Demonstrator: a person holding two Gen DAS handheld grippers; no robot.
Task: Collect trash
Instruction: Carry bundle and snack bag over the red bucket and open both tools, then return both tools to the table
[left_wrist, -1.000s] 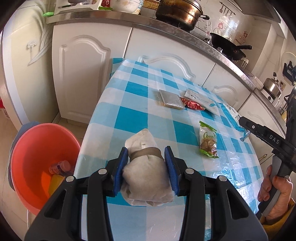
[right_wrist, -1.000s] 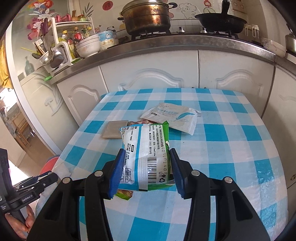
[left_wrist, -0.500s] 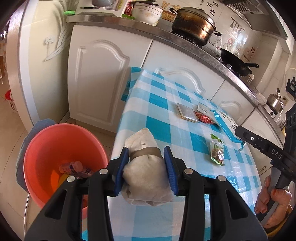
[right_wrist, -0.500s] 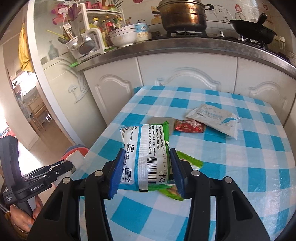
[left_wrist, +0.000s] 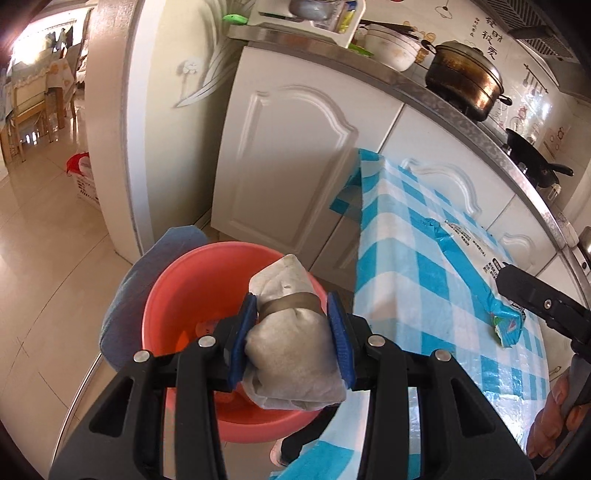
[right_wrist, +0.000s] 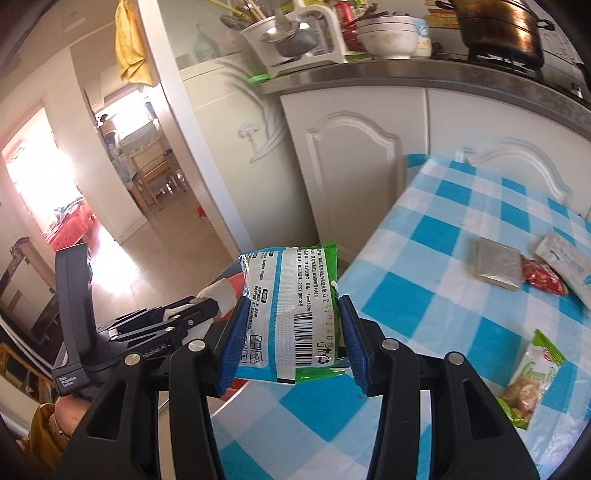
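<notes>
Both held wrappers now off-table; snack packet (right_wrist: 532, 380) reads "Green"

Two fisheye views, each looking forward and down along its own tool.

The left view sits close behind the left tool (left_wrist: 291, 332), facing the orange basin (left_wrist: 184, 280) on the floor, tabletop (left_wrist: 417, 258) to its right. The right view sits close behind the right tool (right_wrist: 291, 332), over the tabletop edge (right_wrist: 436, 258). Both share the checked tabletop, white cabinets (left_wrist: 295, 147) and the brass pot (right_wrist: 498, 22).
</notes>
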